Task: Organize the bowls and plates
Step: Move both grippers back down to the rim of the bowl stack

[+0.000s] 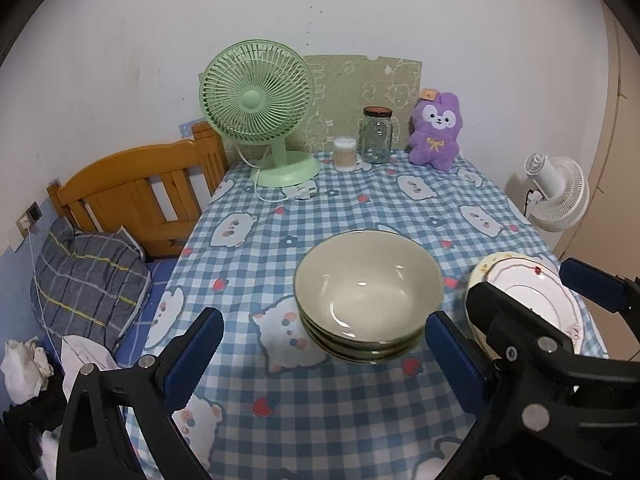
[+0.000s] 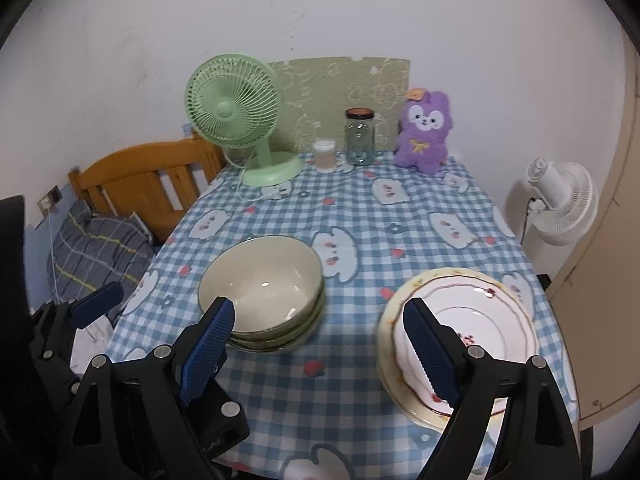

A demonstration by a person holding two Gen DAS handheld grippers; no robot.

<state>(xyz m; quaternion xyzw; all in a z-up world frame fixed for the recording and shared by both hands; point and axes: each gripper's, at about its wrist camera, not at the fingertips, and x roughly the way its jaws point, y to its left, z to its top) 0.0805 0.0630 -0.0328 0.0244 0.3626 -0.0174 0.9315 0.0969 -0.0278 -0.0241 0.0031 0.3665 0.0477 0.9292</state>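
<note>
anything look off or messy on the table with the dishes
Nothing stands out. The bowls sit nested in a neat stack, and the plates are stacked beside them, the smaller white one on the larger cream one. No spills or chips show. Both the left claw and right claw are open and empty.

Stacked bowls and stacked plates, set apart on the checked cloth.

The bowls (image 1: 368,296) are pale grey-green with a thin dark rim, nested upright into one stack of about three, empty and glossy; they sit at lower centre of the left wrist view and left of centre in the right wrist view (image 2: 262,292). The plates (image 2: 460,336) are white with a scalloped cream edge, a thin red line and small red flower prints, a smaller one lying flat on a larger one; they fill the lower right of the right wrist view and show partly hidden at the right edge of the left wrist view (image 1: 532,292).
</note>
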